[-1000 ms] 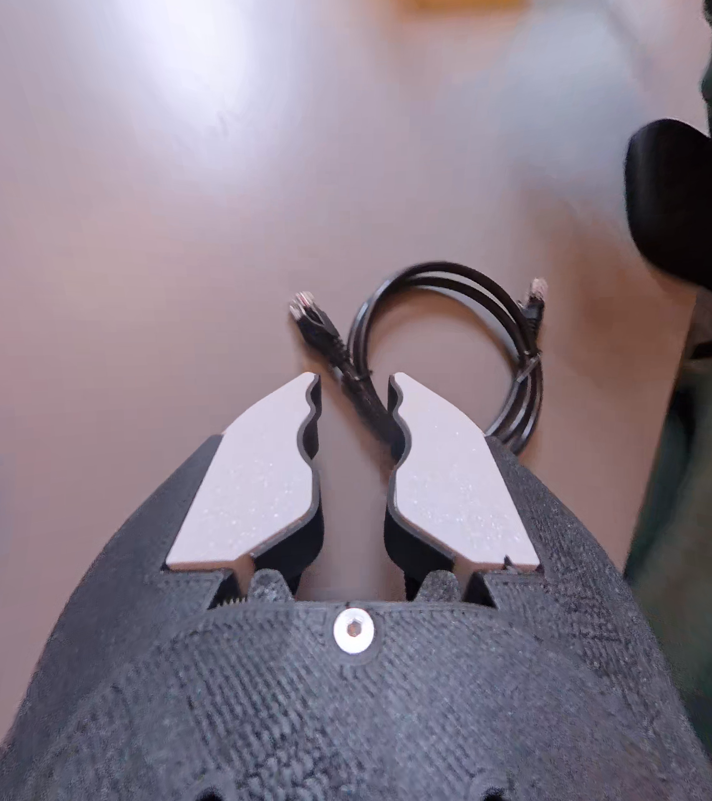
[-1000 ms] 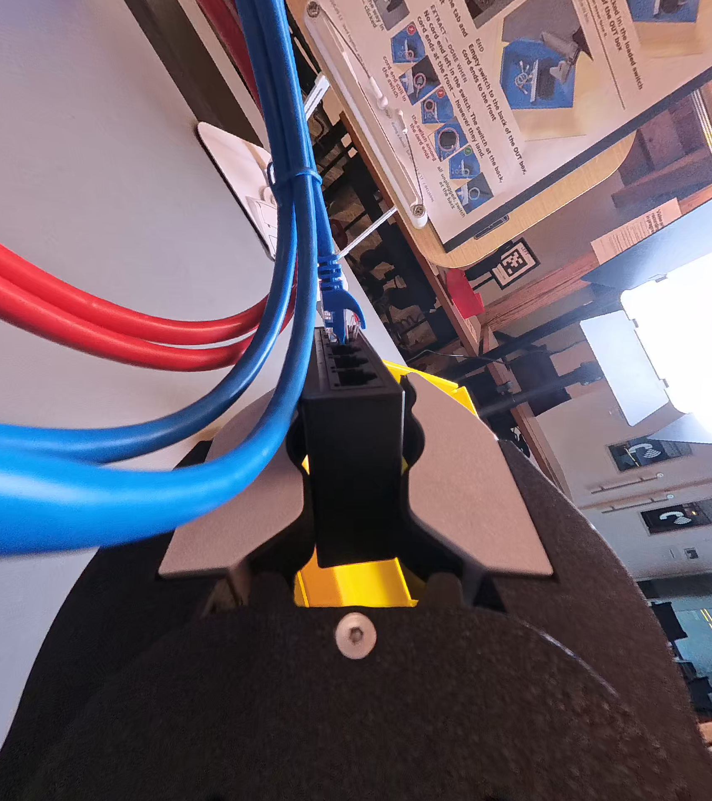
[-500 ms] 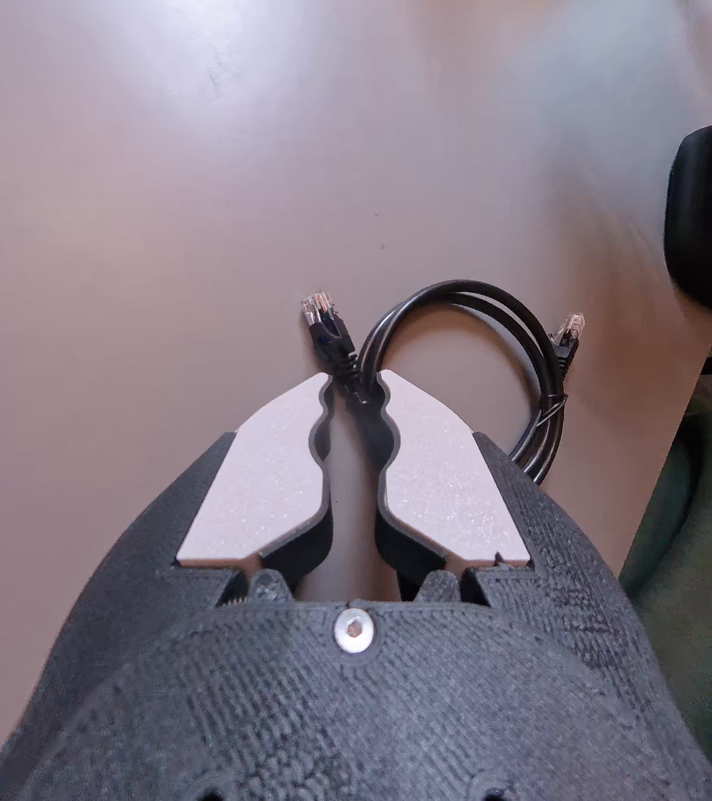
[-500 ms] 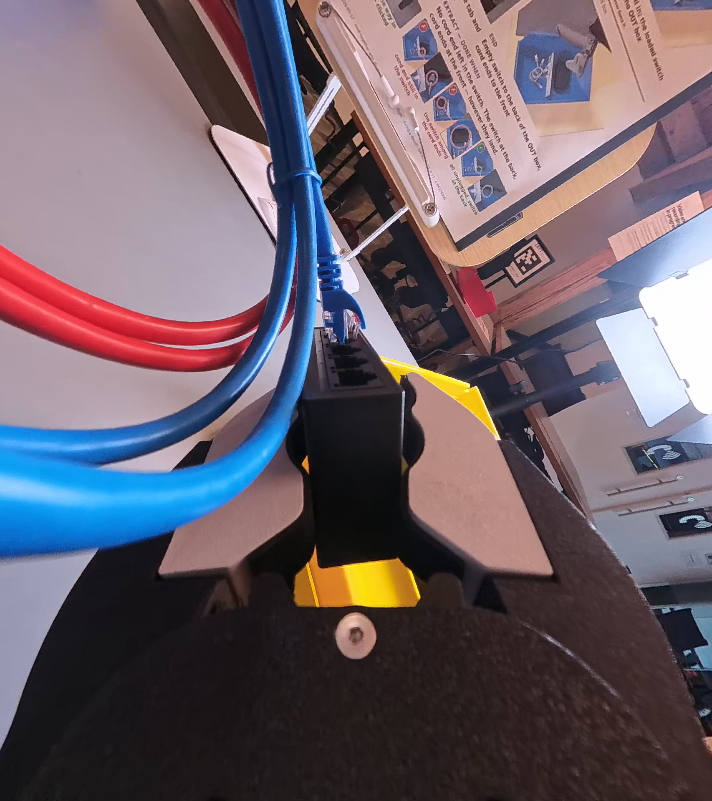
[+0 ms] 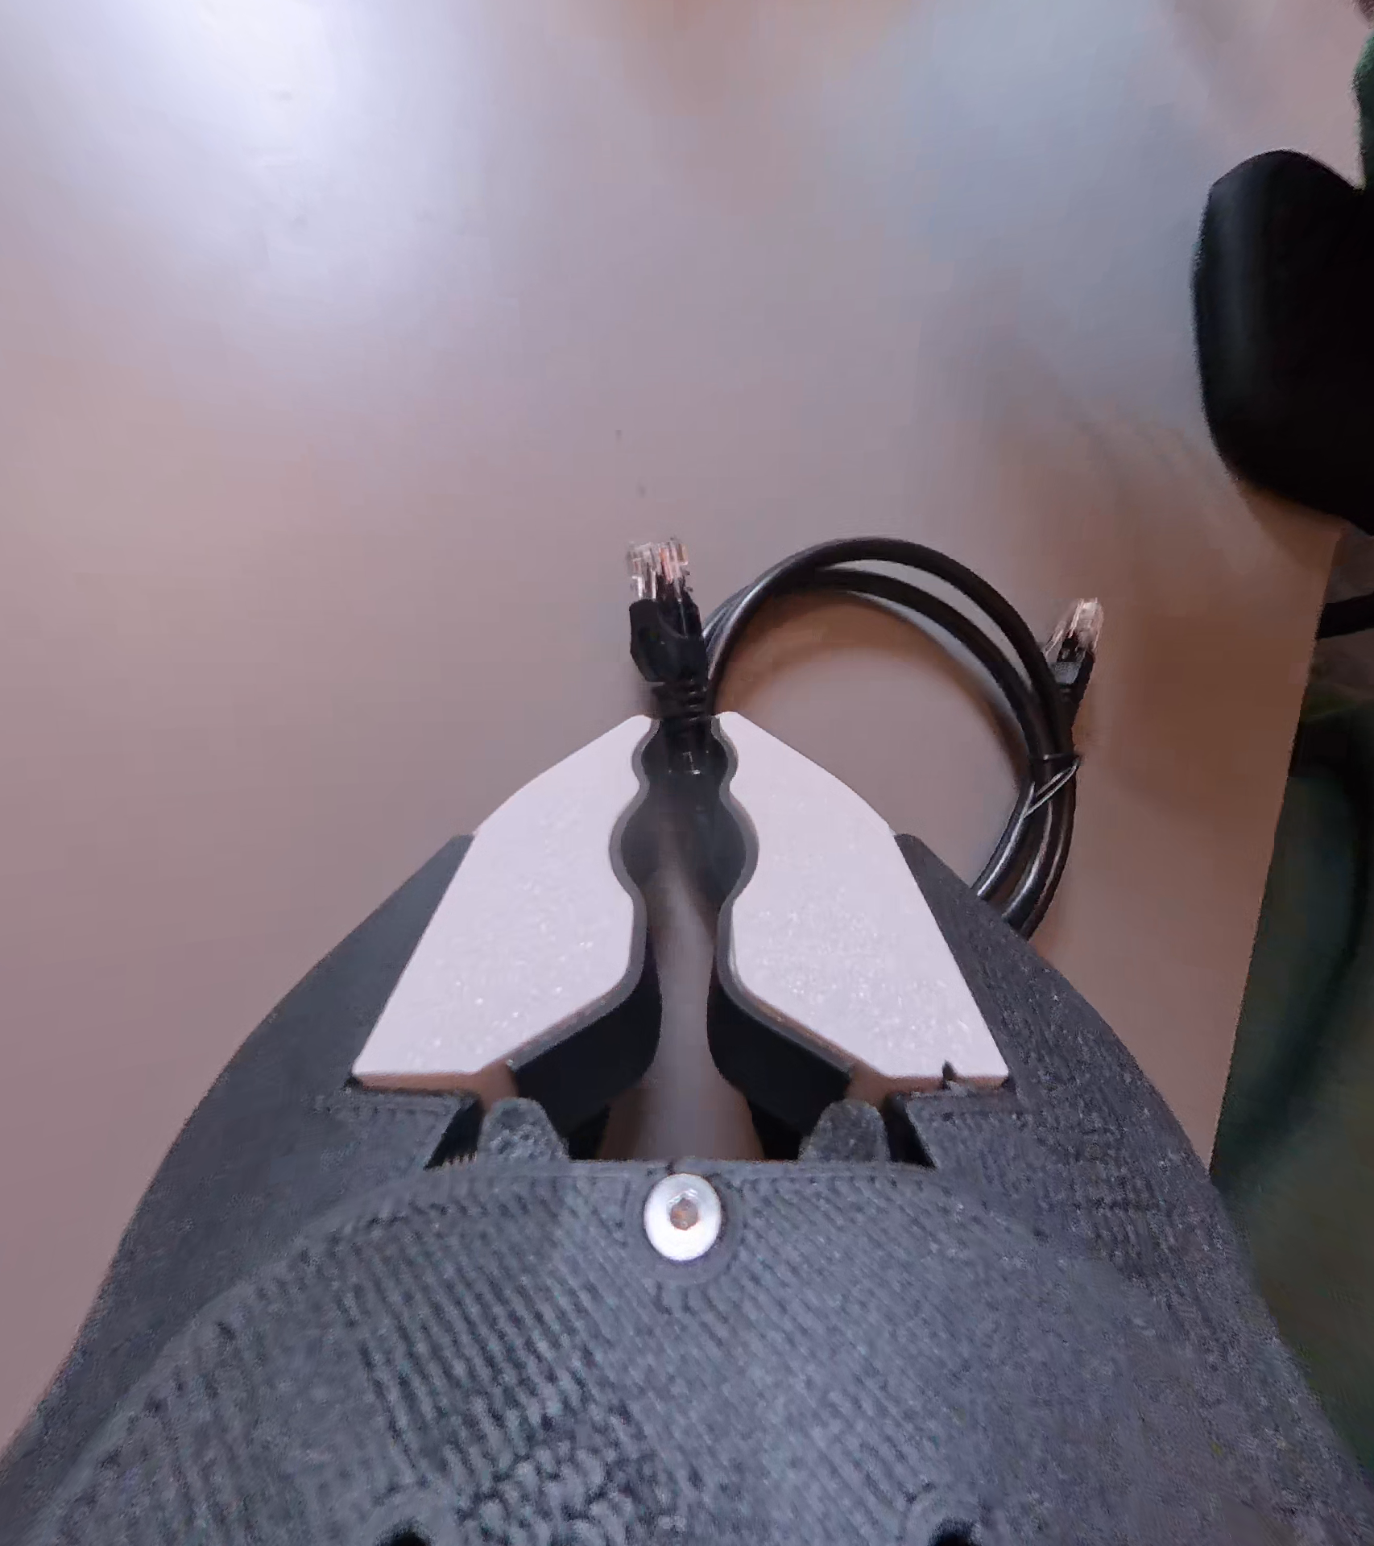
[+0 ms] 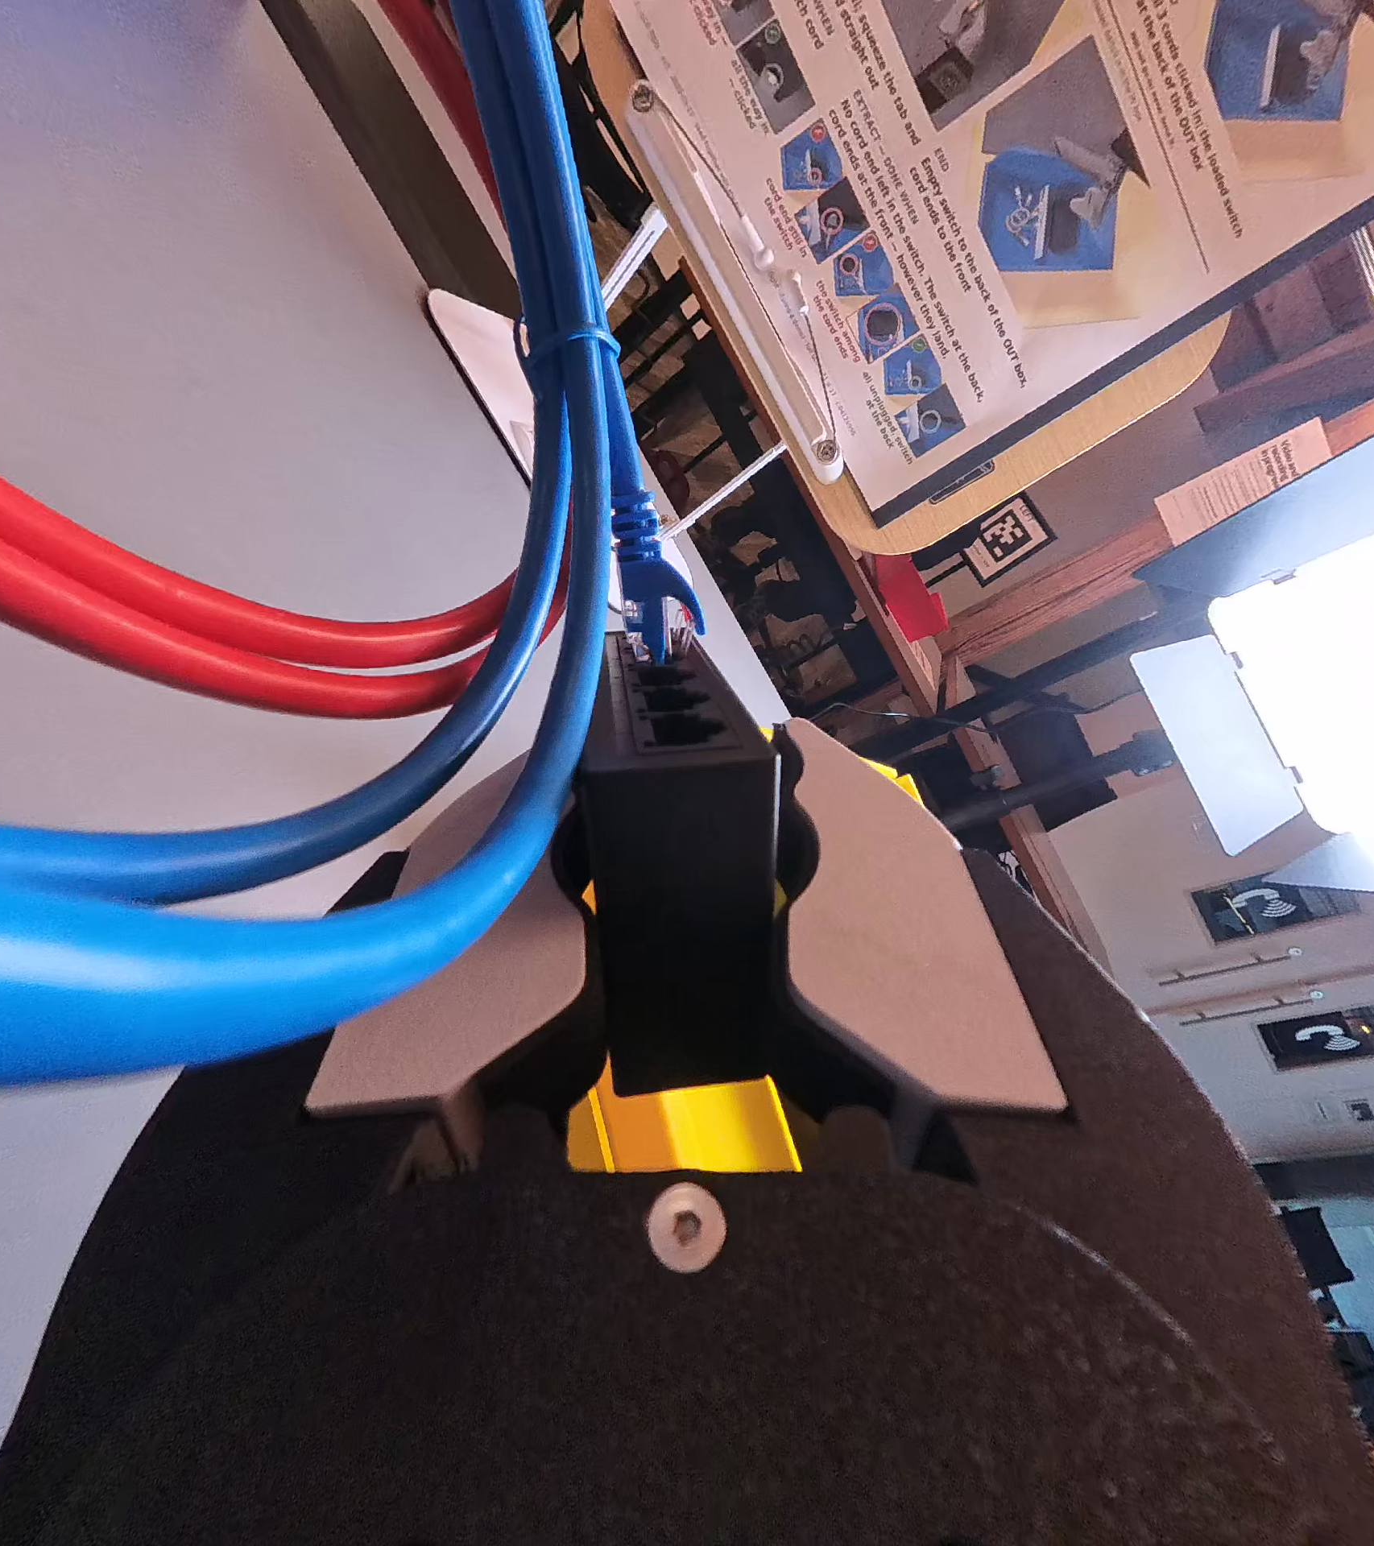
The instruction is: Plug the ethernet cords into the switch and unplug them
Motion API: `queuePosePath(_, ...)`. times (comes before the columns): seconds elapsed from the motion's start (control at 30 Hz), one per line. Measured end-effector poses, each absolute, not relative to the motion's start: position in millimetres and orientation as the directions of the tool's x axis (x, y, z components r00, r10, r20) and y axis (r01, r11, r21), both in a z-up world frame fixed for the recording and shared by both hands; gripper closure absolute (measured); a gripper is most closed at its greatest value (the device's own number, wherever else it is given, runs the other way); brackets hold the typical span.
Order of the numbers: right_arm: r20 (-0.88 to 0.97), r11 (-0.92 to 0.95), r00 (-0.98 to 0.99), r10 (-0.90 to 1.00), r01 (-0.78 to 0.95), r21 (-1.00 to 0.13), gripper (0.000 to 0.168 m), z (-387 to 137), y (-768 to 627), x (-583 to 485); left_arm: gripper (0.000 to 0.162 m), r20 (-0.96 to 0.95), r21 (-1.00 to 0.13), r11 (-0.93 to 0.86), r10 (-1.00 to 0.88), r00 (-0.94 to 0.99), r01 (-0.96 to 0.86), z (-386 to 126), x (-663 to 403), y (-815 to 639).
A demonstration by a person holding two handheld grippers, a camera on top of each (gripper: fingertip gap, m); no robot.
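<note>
In the left wrist view my left gripper is shut on a black ethernet cord just behind its near plug, which points forward past the fingertips. The cord's tied coil lies on the table, its far plug at the right. In the right wrist view my right gripper is shut on a black switch, ports facing up. A blue cord's plug sits in the farthest port; the nearer ports look empty. Blue loops and red cords hang at the left.
The pale table ends at the right, where a black rounded object and green cloth show. In the right wrist view a yellow part lies behind the switch, an instruction board stands beyond, and a bright lamp is at the right. There is about 25 cm between the tips of the two grippers. The black rounded object lies some 20 cm from my right tips, 25 cm from my left tips.
My left gripper closed from open onto the black cord behind its plug, and the plug now points straight ahead. The right gripper has kept hold of the switch with little shift.
</note>
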State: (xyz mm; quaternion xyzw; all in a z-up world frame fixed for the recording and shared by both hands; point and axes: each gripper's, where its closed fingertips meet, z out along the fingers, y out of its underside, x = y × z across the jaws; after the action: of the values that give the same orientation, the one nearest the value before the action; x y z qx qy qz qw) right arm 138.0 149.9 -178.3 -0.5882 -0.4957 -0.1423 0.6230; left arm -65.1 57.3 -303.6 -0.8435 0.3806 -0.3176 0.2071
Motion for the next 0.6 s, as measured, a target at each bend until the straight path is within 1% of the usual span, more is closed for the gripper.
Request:
queuePosePath(0.03,0.784,0.268,0.47,0.405,0.759,-0.594,0.124,-178,150,139,0.153,0.378,-0.626,-0.604,-0.788,0.487,-0.493,-298,-63,56)
queuePosePath(0.13,0.784,0.302,0.467,0.409,0.741,-0.599,0.127,-178,148,136,0.154,0.321,-0.717,-0.525,-0.833,0.451,-0.459,-270,-63,56)
queuePosePath(0.2,0.795,0.353,0.454,0.403,0.724,-0.592,0.124,-175,144,131,0.153,0.277,-0.754,-0.469,-0.862,0.424,-0.46,-245,-62,51)
queuePosePath(0.27,0.823,0.411,0.418,0.385,0.721,-0.558,0.126,-175,139,124,0.153,0.236,-0.773,-0.415,-0.891,0.388,-0.481,-221,-60,41)
queuePosePath(0.37,0.897,0.53,0.292,0.333,0.728,-0.434,0.124,-181,125,109,0.153,0.152,-0.793,-0.306,-0.936,0.316,-0.526,-177,-60,23)
queuePosePath(0.43,0.93,0.61,0.196,0.309,0.709,-0.352,0.127,-190,113,95,0.153,0.114,-0.804,-0.247,-0.957,0.268,-0.54,-148,-61,12)
queuePosePath(0.47,0.94,0.636,0.159,0.301,0.702,-0.322,0.125,-195,107,87,0.153,0.101,-0.802,-0.226,-0.964,0.247,-0.553,-137,-61,8)
queuePosePath(0.53,0.958,0.671,0.09,0.273,0.696,-0.257,0.125,-203,99,73,0.153,0.09,-0.781,-0.199,-0.974,0.208,-0.592,-127,-54,3)
queuePosePath(0.6,0.97,0.693,0.033,0.242,0.694,-0.197,0.127,-209,94,60,0.153,0.099,-0.73,-0.188,-0.98,0.171,-0.657,-134,-43,-1)
